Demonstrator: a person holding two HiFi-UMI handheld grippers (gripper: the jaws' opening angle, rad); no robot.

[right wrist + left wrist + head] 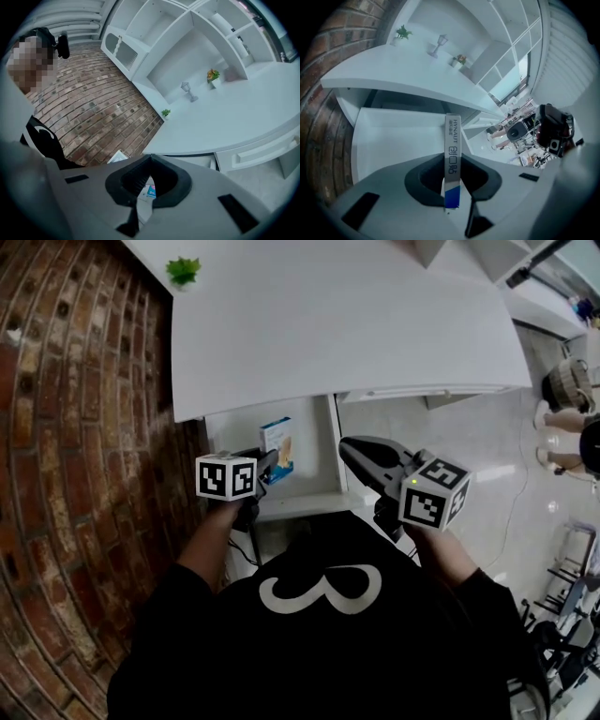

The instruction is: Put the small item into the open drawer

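The small item is a flat blue-and-white box (277,448), and my left gripper (267,461) is shut on it. It hangs over the open white drawer (242,432) under the desk. In the left gripper view the box (453,136) stands edge-on between the jaws of that gripper (452,161), with the drawer's floor (393,140) below and ahead. My right gripper (349,447) hovers just right of the drawer, its jaws together and holding nothing. In the right gripper view its tips (150,157) meet, and the box (150,191) shows through the gap behind them.
A white desk top (347,324) overhangs the drawer, with a small green plant (184,271) at its far left. A brick wall (75,427) runs close along the left. A closed drawer front (255,152) sits to the right. Another person's legs (562,418) are at the far right.
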